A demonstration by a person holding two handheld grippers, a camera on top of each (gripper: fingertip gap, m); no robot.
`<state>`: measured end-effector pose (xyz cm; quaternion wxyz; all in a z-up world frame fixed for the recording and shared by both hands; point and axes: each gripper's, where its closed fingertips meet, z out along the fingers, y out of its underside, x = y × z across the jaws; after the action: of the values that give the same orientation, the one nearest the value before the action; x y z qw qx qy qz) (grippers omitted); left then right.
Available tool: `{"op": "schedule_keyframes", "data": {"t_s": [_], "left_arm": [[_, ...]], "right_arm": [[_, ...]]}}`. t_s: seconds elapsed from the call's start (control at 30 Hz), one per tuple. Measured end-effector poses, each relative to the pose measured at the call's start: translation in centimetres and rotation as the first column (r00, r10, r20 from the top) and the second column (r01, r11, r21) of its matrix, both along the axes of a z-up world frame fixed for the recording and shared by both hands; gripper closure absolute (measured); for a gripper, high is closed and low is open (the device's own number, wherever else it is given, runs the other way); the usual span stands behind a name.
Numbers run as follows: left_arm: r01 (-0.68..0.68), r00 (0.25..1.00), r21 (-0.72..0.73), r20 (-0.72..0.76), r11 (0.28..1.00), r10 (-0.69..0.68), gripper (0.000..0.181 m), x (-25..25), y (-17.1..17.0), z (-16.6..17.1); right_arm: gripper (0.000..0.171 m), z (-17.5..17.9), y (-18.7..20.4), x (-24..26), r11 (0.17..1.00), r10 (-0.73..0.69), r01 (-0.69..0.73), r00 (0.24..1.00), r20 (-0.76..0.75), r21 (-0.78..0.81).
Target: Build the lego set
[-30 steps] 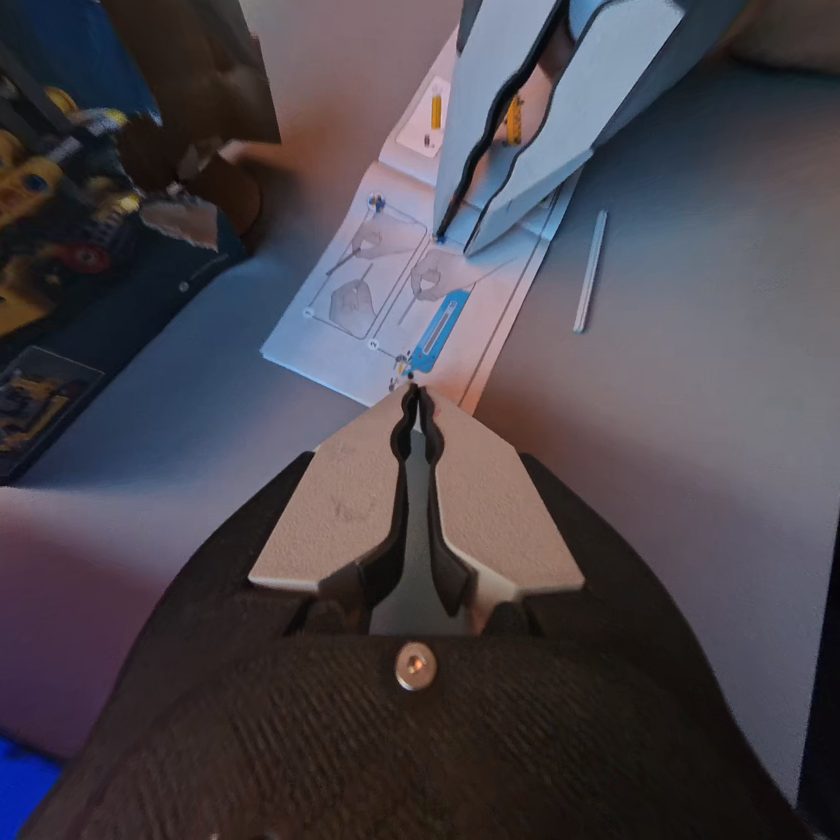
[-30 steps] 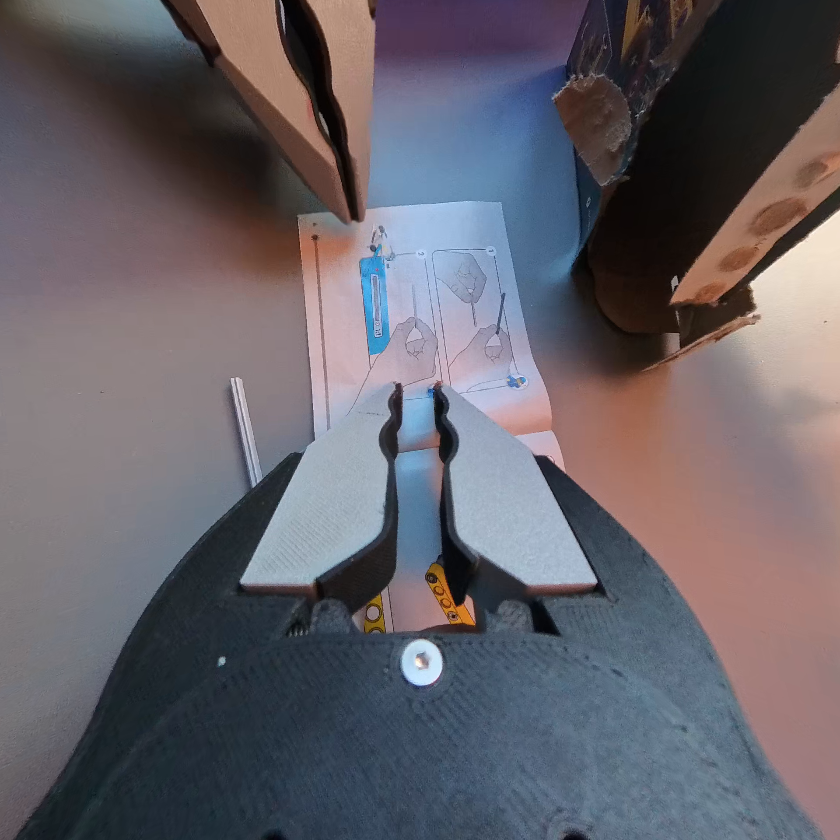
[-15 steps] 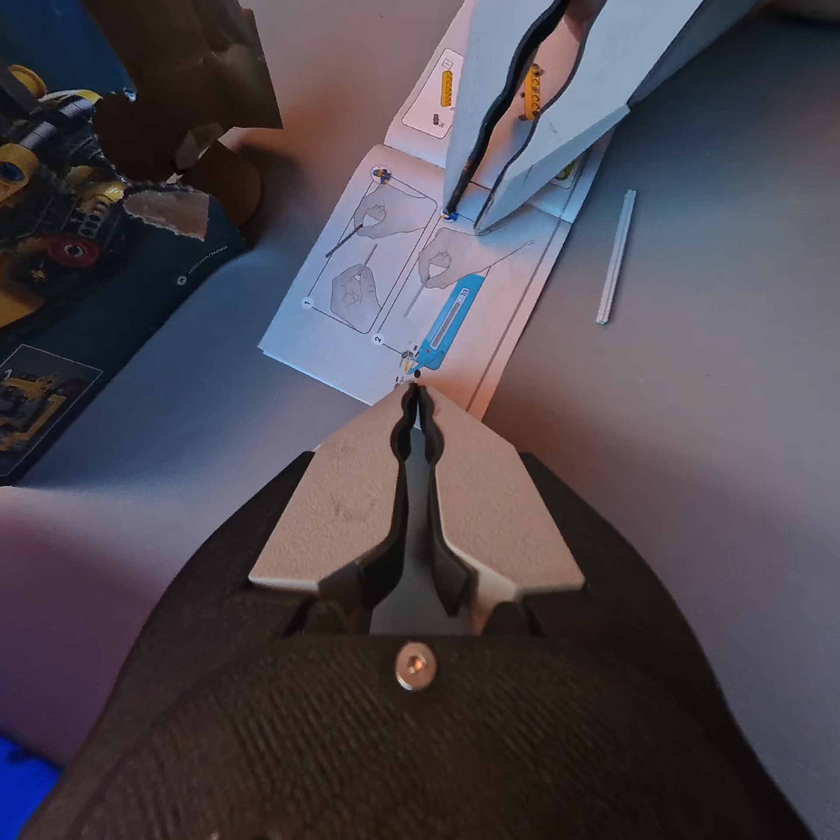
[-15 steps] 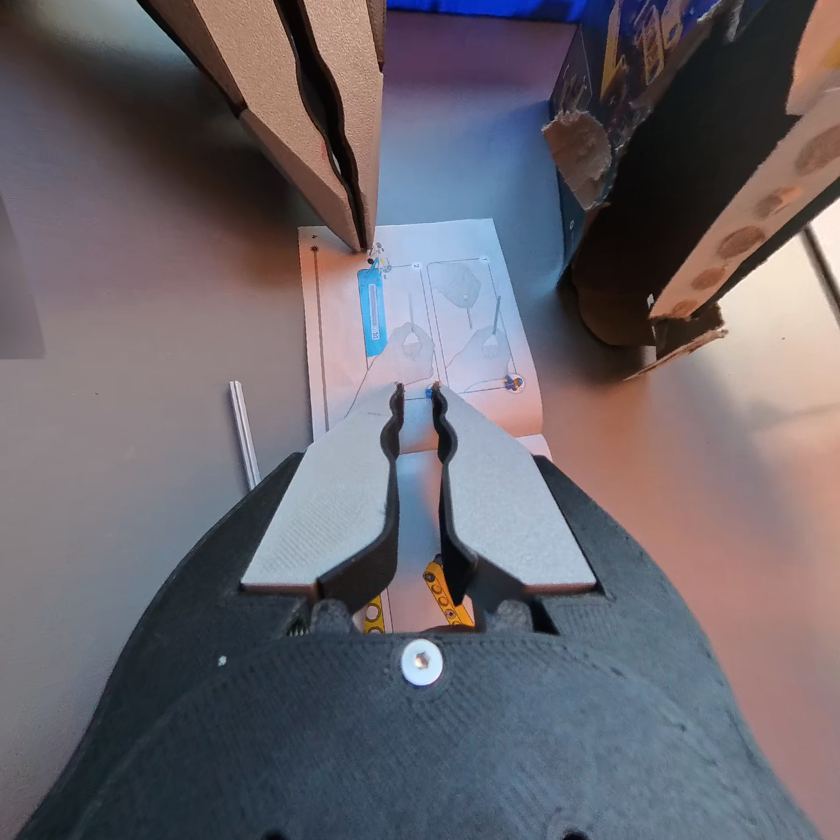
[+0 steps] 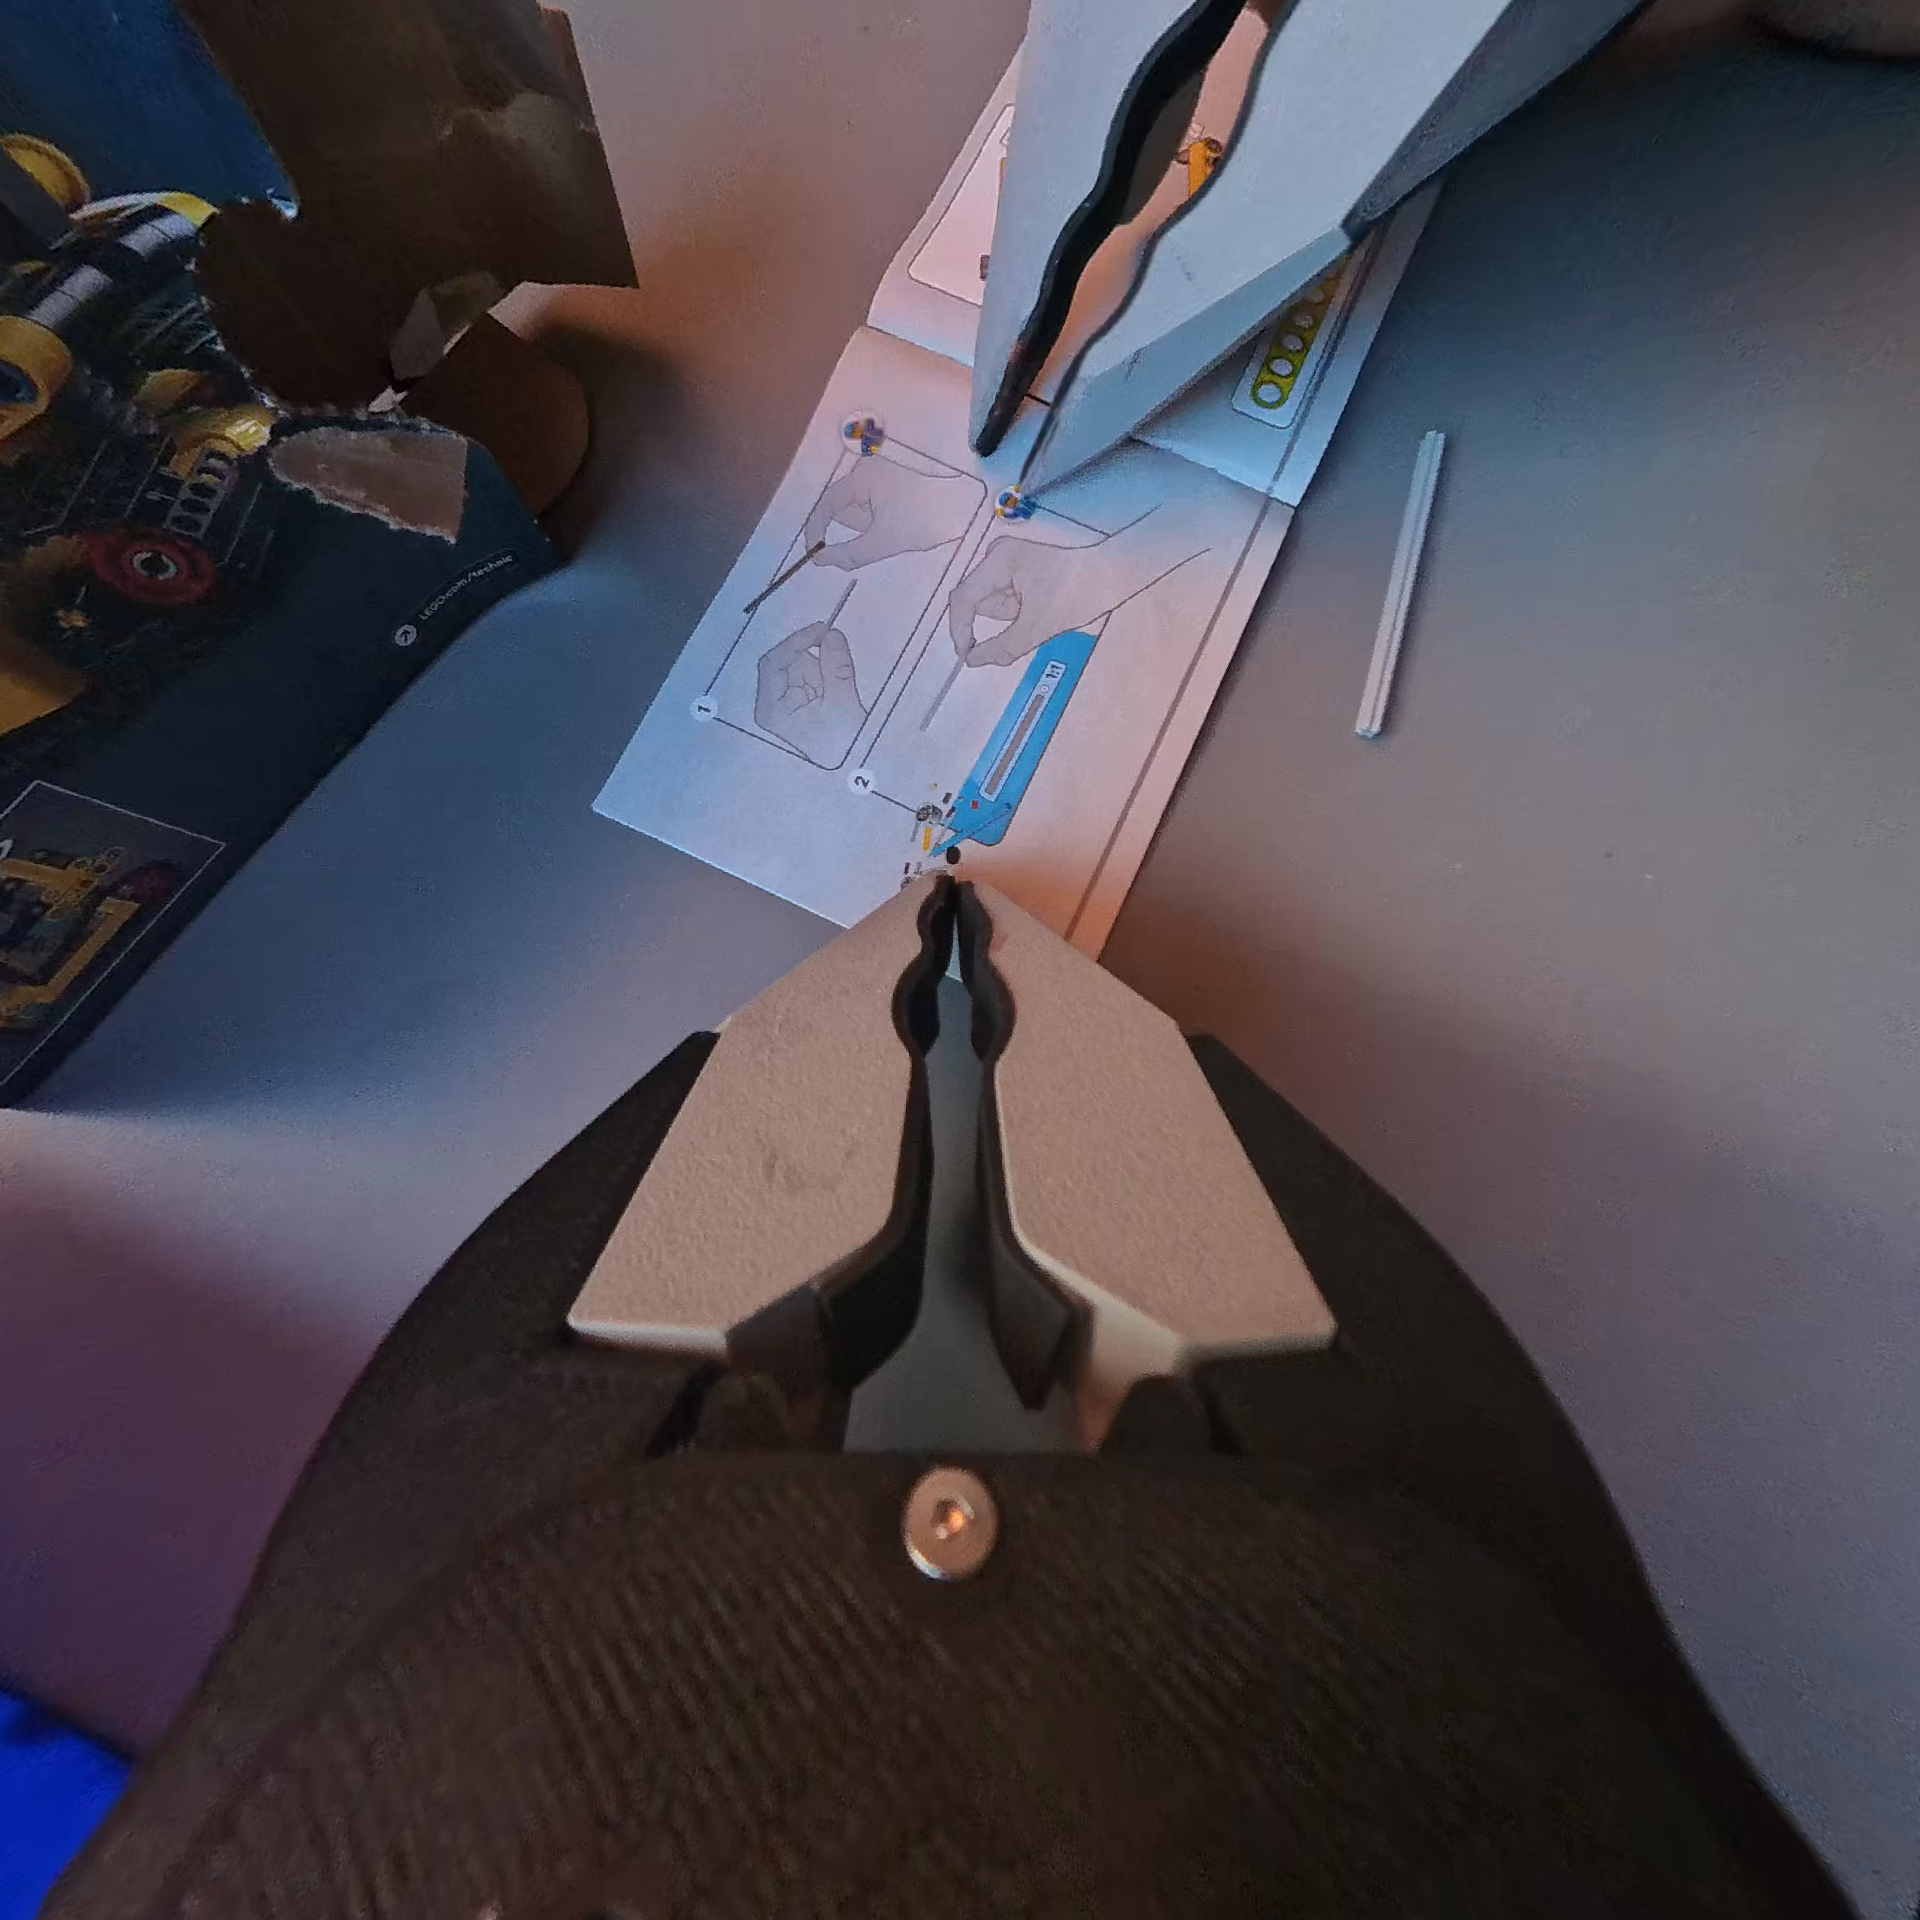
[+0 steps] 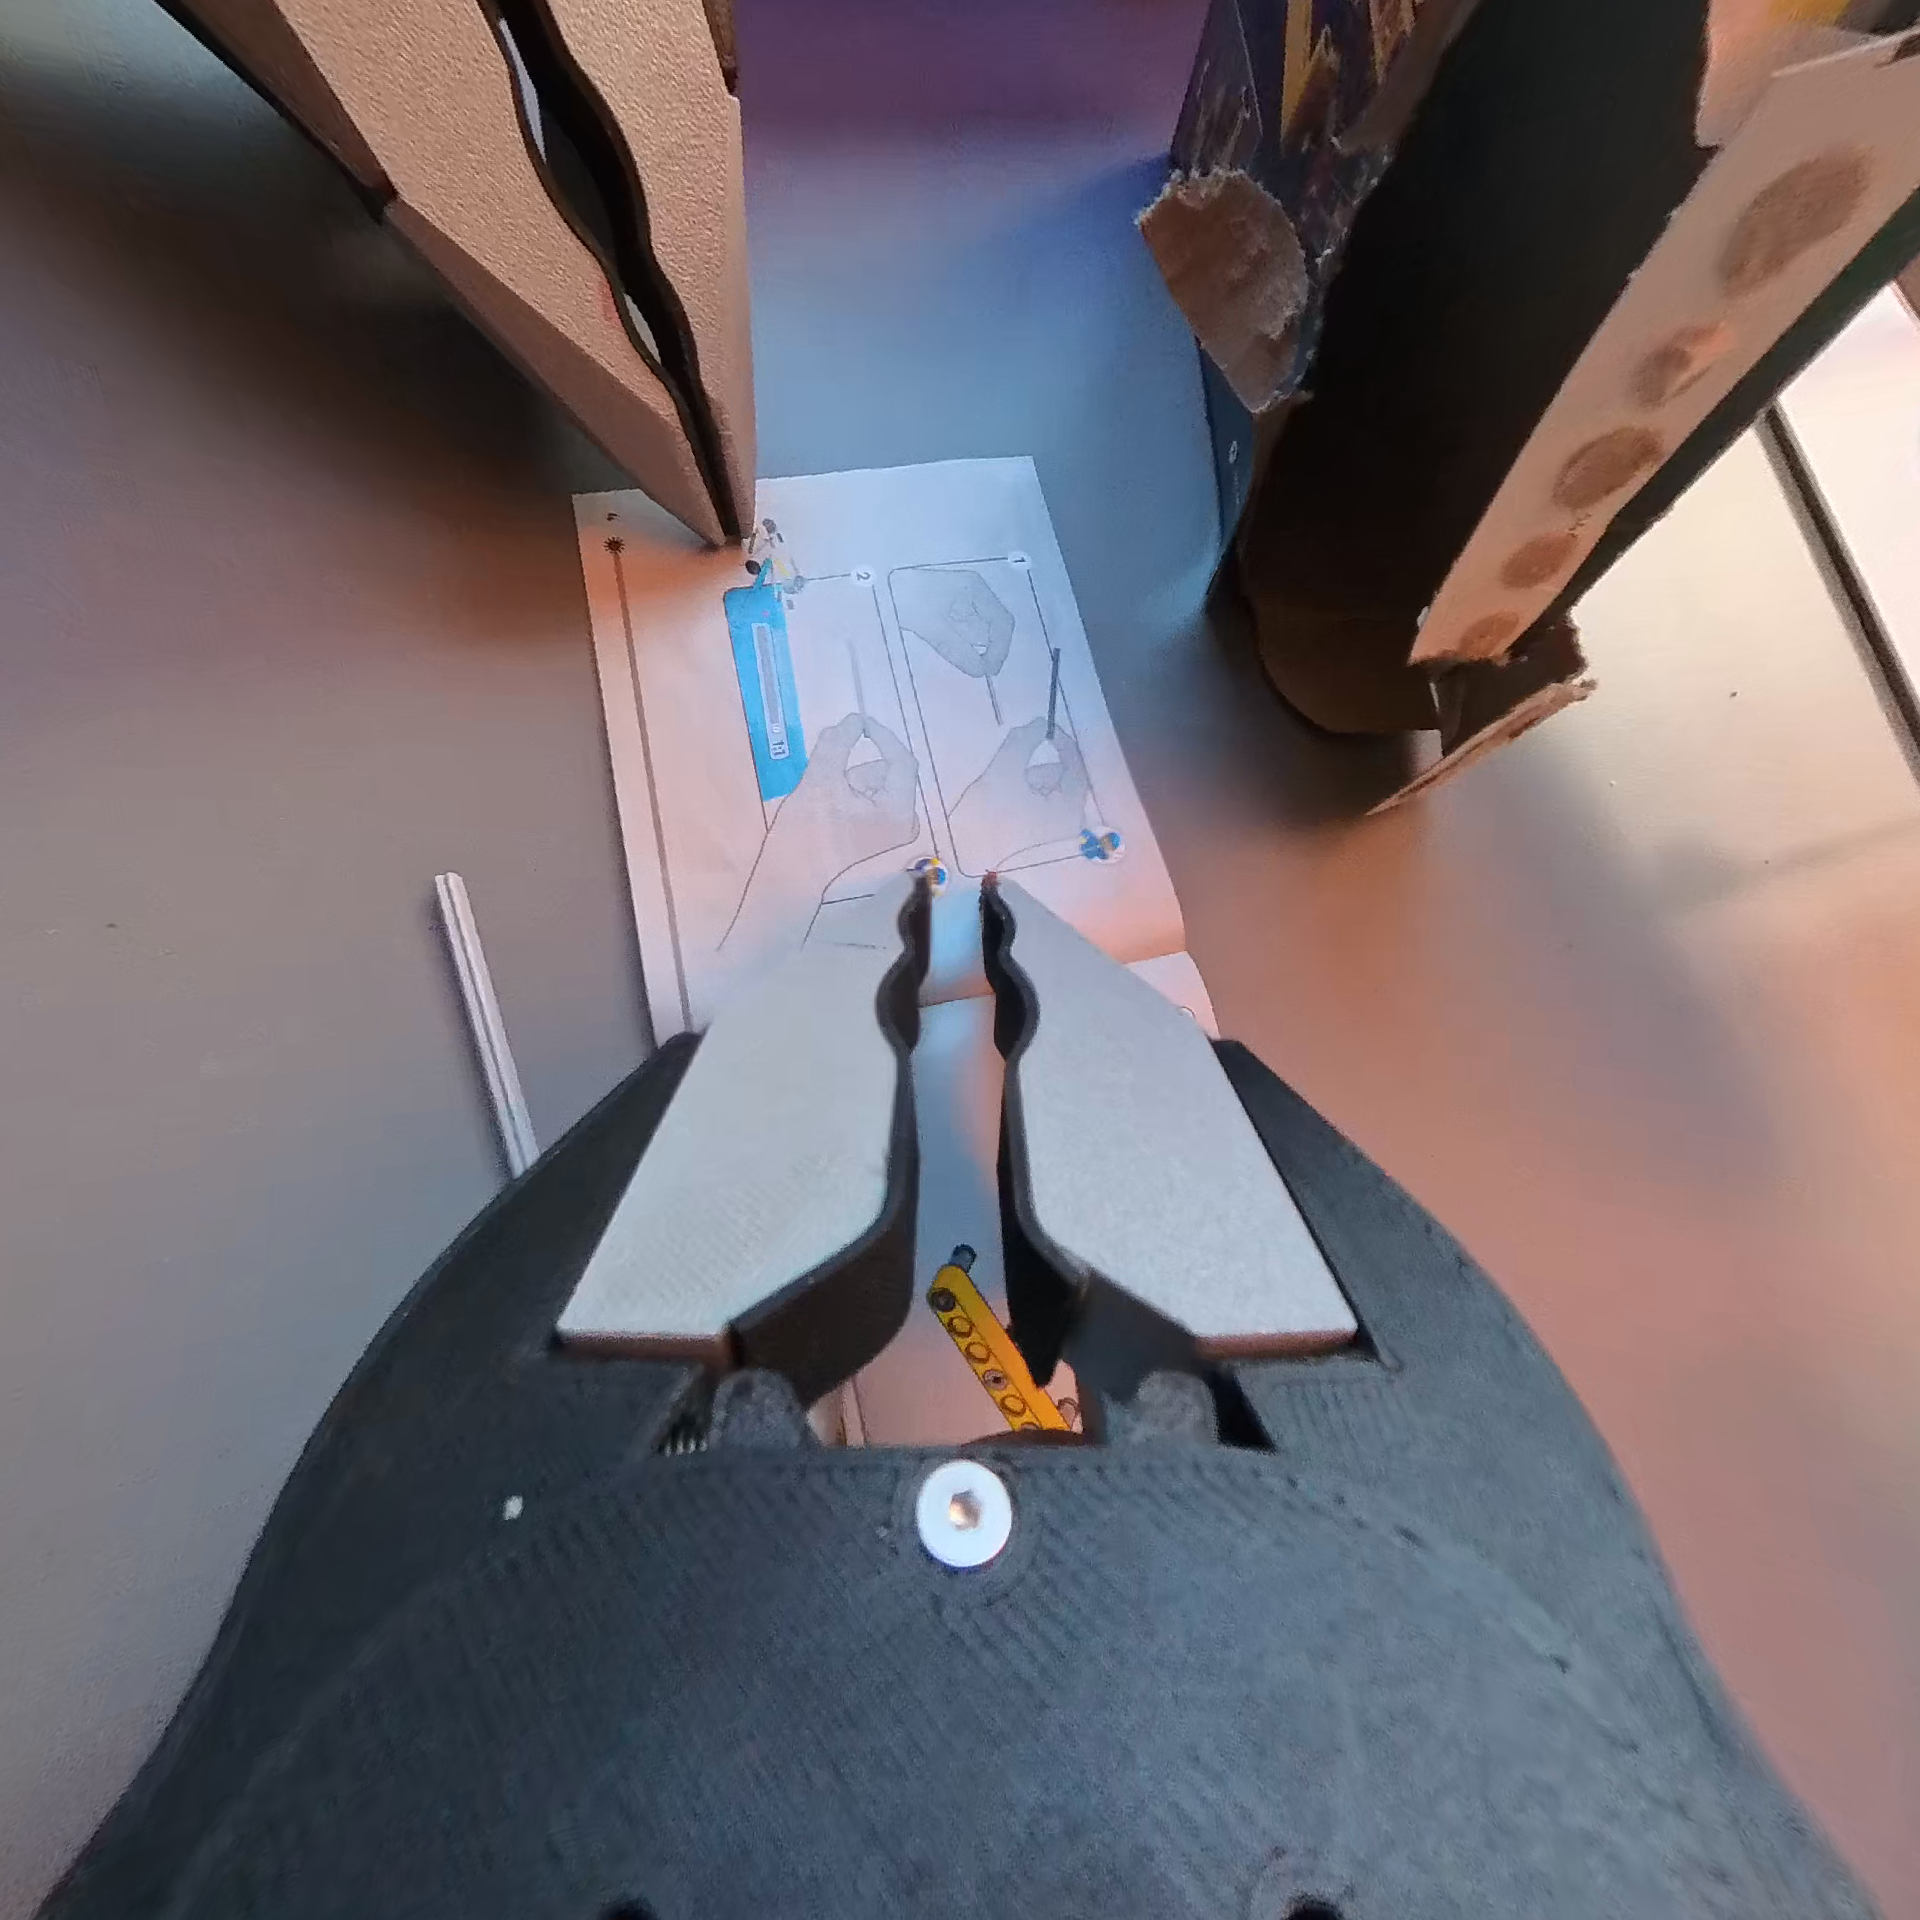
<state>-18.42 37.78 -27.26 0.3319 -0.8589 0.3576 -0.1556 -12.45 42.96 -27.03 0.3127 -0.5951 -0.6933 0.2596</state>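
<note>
An open instruction booklet (image 5: 935,665) lies flat on the grey table; it also shows in the right wrist view (image 6: 883,717). My left gripper (image 5: 948,891) is shut with nothing visible between its tips, which are at the booklet's near edge. It also shows in the right wrist view (image 6: 732,525). My right gripper (image 6: 956,883) is narrowly open and empty, tips low over the drawn-hands page. It also shows in the left wrist view (image 5: 1006,468). A yellow beam with holes (image 6: 987,1351) shows under the right gripper; I cannot tell whether it is printed or real.
A thin white rod (image 5: 1397,592) lies on the table beside the booklet; it also shows in the right wrist view (image 6: 478,1018). A torn dark Lego box (image 5: 156,540) lies on the booklet's other side, also in the right wrist view (image 6: 1455,364). About 9 centimeters separates my left fingertips from my right. The right tips stand about 8 centimeters off the thin white rod (image 5: 1397,592). Look for it in the right wrist view (image 6: 495,1045) too.
The right gripper's jaws have narrowed a little and its tips have shifted slightly over the page. The left gripper stays shut at the booklet's edge.
</note>
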Motion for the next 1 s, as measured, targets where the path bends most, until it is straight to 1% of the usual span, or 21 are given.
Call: {"op": "schedule_keyframes", "data": {"t_s": [0.23,0.33,0.4,0.5,0.57,0.67,0.73,0.83,1.0], "left_arm": [[-0.001,1.000,-0.002,0.003,1.000,0.001,0.181,0.0,0.0,0.0],[-0.002,1.000,-0.003,0.005,1.000,0.002,0.181,0.0,0.0,0.0],[-0.002,1.000,-0.005,0.006,1.000,0.002,0.181,0.0,0.0,0.0],[-0.001,1.000,-0.003,-0.002,1.000,0.001,0.181,-0.1,-0.1,0.0],[-0.001,1.000,-0.003,-0.003,1.000,0.001,0.181,-0.2,-0.1,0.0],[-0.002,1.000,-0.004,-0.004,1.000,0.002,0.181,-0.2,-0.1,0.0],[-0.002,1.000,-0.003,-0.006,1.000,0.002,0.181,-0.2,-0.1,0.0],[-0.001,1.000,0.003,-0.015,1.000,0.001,0.181,-0.2,-0.1,0.0],[-0.001,1.000,0.003,-0.013,1.000,0.001,0.181,-0.2,-0.1,0.0]], "right_arm": [[0.169,0.0,0.4,0.1,1.000,-0.026,0.026,1.000,0.002,-0.012],[0.170,0.6,1.3,0.2,0.997,-0.072,0.071,0.997,-0.035,-0.034],[0.171,1.5,2.9,0.6,0.991,-0.134,0.132,0.987,-0.087,-0.032],[0.171,4.2,6.3,2.0,0.963,-0.270,0.265,0.941,-0.205,-0.056],[0.171,6.2,8.6,3.5,0.929,-0.370,0.359,0.884,-0.285,-0.093],[0.171,7.6,11.1,5.5,0.882,-0.468,0.456,0.812,-0.348,-0.122],[0.171,7.9,11.7,5.9,0.869,-0.492,0.470,0.789,-0.369,-0.155],[0.171,7.3,11.4,5.5,0.873,-0.488,0.446,0.796,-0.359,-0.197],[0.171,5.7,11.7,5.2,0.874,-0.484,0.464,0.816,-0.315,-0.141]]}}
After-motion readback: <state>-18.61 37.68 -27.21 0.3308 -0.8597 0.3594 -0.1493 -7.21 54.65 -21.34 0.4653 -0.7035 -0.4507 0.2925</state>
